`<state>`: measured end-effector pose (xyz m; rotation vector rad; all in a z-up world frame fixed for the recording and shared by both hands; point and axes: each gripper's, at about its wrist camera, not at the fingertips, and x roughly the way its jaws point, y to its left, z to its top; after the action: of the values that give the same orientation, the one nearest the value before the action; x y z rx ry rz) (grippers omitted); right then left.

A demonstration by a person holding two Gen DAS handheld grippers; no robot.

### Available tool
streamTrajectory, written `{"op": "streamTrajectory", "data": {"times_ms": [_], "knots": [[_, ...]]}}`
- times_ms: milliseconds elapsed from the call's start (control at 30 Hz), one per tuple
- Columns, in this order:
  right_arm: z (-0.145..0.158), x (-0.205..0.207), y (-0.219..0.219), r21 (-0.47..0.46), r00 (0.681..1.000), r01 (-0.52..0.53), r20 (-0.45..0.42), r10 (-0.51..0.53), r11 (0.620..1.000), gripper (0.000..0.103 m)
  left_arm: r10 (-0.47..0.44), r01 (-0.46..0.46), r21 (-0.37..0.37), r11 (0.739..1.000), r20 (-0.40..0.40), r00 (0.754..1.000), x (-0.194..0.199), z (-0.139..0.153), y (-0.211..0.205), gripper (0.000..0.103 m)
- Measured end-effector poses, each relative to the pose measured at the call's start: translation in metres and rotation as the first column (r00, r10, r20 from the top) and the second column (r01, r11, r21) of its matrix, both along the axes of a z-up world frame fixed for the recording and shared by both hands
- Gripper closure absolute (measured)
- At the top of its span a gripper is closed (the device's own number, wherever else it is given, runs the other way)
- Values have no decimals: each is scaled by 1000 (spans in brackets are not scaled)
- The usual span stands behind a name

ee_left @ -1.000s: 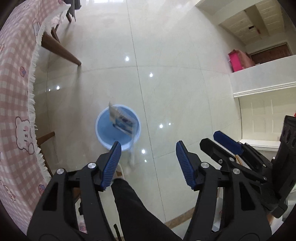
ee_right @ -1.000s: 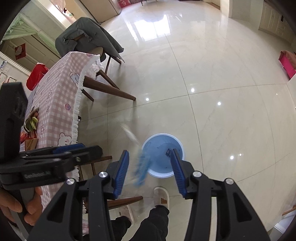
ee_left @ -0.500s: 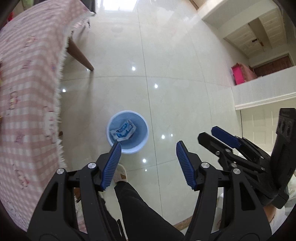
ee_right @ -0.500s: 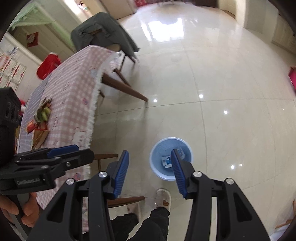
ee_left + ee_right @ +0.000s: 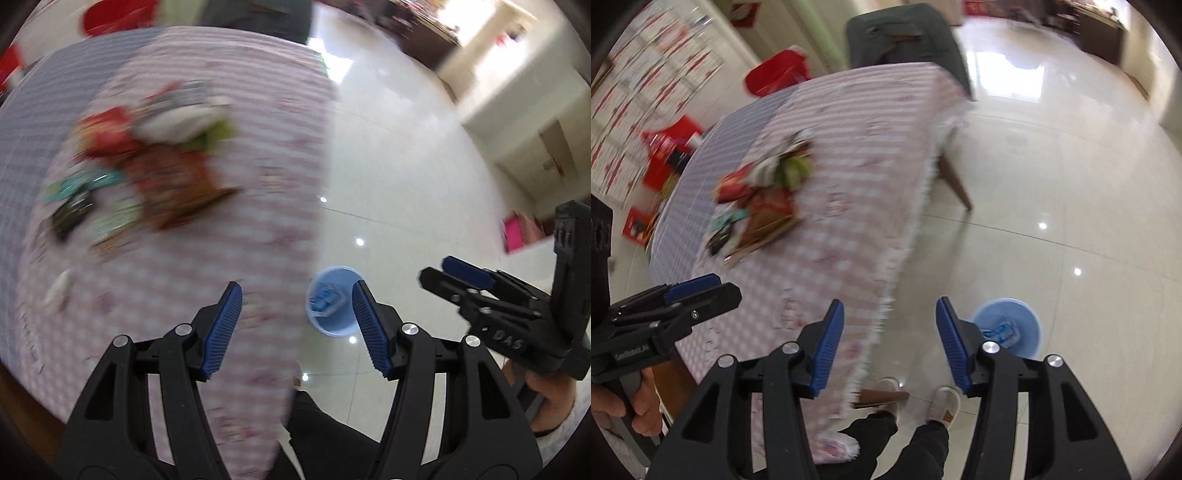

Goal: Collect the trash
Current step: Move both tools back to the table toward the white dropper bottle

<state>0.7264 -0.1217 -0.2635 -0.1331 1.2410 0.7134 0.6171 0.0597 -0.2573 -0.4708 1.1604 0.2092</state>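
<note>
A blue bin (image 5: 334,308) stands on the tiled floor beside the table, with a blue wrapper (image 5: 325,297) inside; it also shows in the right wrist view (image 5: 1015,325). A blurred pile of wrappers and trash (image 5: 147,177) lies on the pink checked tablecloth (image 5: 240,240), also in the right wrist view (image 5: 764,199). My left gripper (image 5: 295,325) is open and empty above the table's edge. My right gripper (image 5: 890,343) is open and empty above the table's fringe edge. Each gripper shows in the other's view, the right (image 5: 465,275) and the left (image 5: 694,288).
A chair with a grey jacket (image 5: 905,37) stands at the table's far end. A wooden table leg (image 5: 956,184) reaches the floor. My feet in slippers (image 5: 945,402) stand by the table. Red bags (image 5: 775,70) sit beyond the table. A white scrap (image 5: 59,286) lies on the cloth.
Both views have swung from the bin on the floor up and left over the table. The trash pile has come into view. Both grippers stay open and empty.
</note>
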Motion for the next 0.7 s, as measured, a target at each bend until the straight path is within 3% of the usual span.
{"op": "streamTrajectory", "data": {"times_ms": [133,400,500,700], "knots": [[-3,-22,58,10,997,-70,-18,70,998,51,117,-116,44,992,-10,993,-47,-8,61,42],[-20,-59,150,-2,988,-145,-49,145,989,50,315,-310,81,947,-59,947,-125,-48,172,42],[-28,-69,176,-15,983,-177,-52,176,984,50,329,-324,79,943,-71,942,-135,-63,191,42],[-42,-85,226,-39,971,-234,-58,232,971,50,269,-262,88,961,-87,959,-129,-87,199,42]]}}
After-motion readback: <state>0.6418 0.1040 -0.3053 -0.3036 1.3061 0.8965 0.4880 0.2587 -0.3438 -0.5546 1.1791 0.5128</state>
